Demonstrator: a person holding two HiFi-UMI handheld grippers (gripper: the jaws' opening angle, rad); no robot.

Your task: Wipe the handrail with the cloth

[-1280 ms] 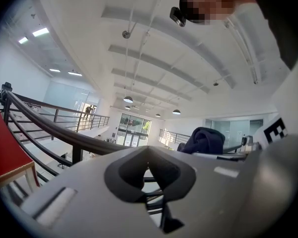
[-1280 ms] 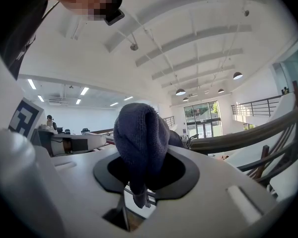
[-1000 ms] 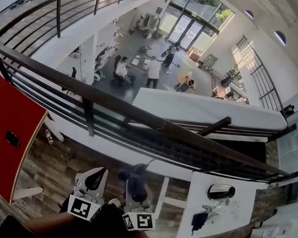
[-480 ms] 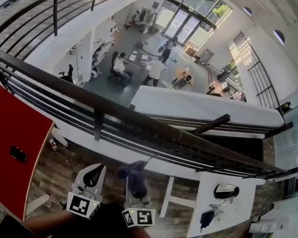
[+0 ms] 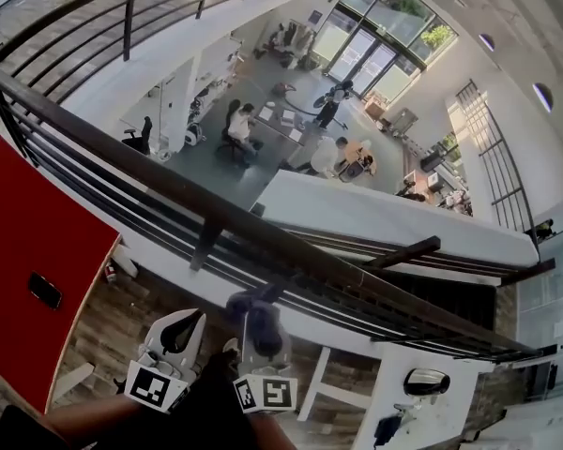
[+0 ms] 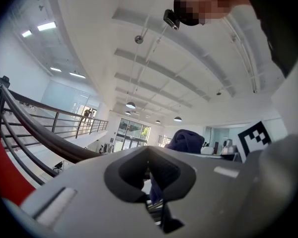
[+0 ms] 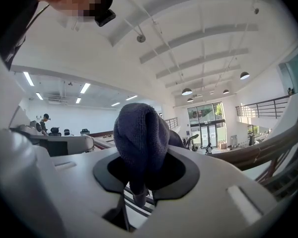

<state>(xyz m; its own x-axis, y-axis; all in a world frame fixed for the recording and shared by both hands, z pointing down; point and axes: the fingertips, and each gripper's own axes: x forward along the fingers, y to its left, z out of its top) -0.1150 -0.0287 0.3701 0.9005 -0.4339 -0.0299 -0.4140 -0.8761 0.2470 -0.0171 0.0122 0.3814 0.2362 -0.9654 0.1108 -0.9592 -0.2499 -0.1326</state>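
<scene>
The dark handrail (image 5: 216, 209) runs on a slant from upper left to lower right in the head view, with thinner rails beneath it. My right gripper (image 5: 260, 334) is shut on a dark blue cloth (image 5: 253, 313), which reaches up to the lowest rails, below the top rail. In the right gripper view the cloth (image 7: 139, 138) bulges up out of the jaws of that gripper (image 7: 141, 182), and the handrail (image 7: 258, 150) passes to the right. My left gripper (image 5: 180, 332) sits beside it on the left, shut and holding nothing (image 6: 149, 177); from it the handrail (image 6: 39, 135) and the cloth (image 6: 186, 140) show.
A red panel (image 5: 28, 251) stands at the left. A white table (image 5: 422, 411) with small items is at the lower right on the wooden floor. Beyond the balustrade is a drop to a lower hall with several people. Another railing (image 5: 122, 12) curves along the top left.
The right gripper and cloth have risen from below the balustrade until the cloth reaches the lowest rails. The left gripper has stayed low beside it. The head view has shifted slightly.
</scene>
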